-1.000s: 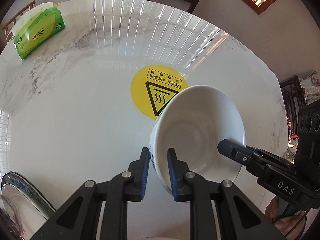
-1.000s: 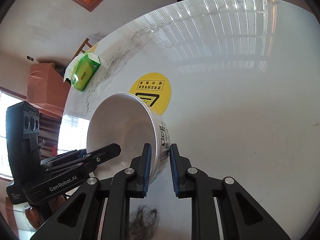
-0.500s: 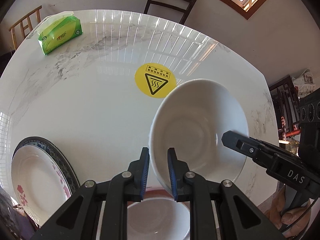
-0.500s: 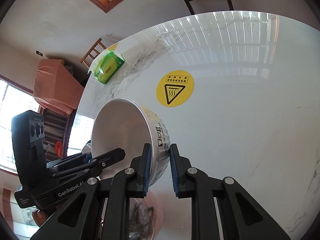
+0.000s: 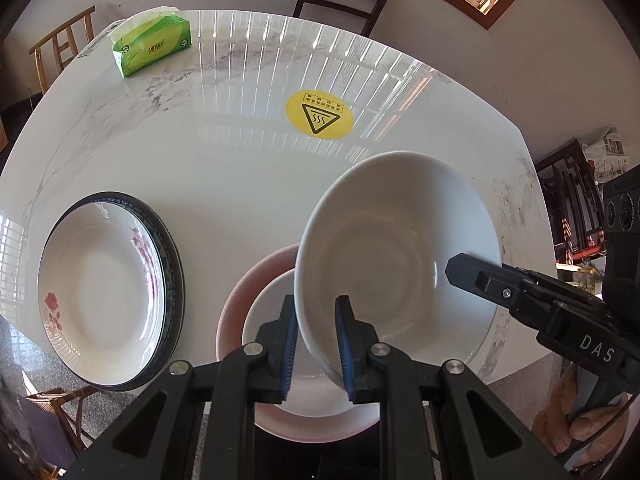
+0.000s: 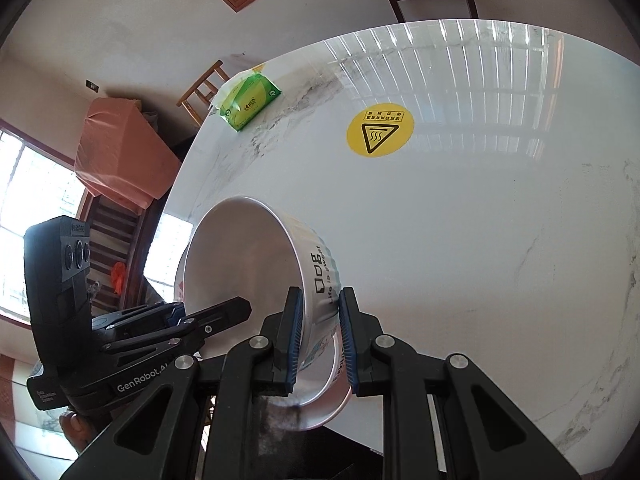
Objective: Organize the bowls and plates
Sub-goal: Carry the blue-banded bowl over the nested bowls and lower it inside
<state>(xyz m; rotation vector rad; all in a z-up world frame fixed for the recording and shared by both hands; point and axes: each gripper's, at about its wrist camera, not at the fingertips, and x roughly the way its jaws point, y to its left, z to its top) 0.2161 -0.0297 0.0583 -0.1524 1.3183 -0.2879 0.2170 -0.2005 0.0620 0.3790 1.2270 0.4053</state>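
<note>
While you hold it between both tools, the white bowl hangs tilted above the near edge of the table, over a pink-rimmed bowl that rests there.

Item 1, left gripper: closed on the bowl's near rim, one pad inside the wall and one outside.

Item 2, right gripper: clamped the same way on the opposite rim, over the printed lettering (in the left view only its dark fingers reach into the bowl from the side).

Item 3, stacked plates: a floral plate on a dark-rimmed one, to the left of the pink-rimmed bowl, apart from it.

Item 4, tissue pack and yellow warning sticker: far side of the table, well clear of the work.

Risks, as judged:
- Two thin rim grips on glazed ceramic; if your hands drift apart or twist unevenly, the rim could slide out of one pair of pads and the bowl would swing or drop onto the one below.
- Lowering it while this tilted would land rim first on the lower bowl and could chip either.
- The lower bowl sits close to the table edge; a sideways knock could push it off.
</note>
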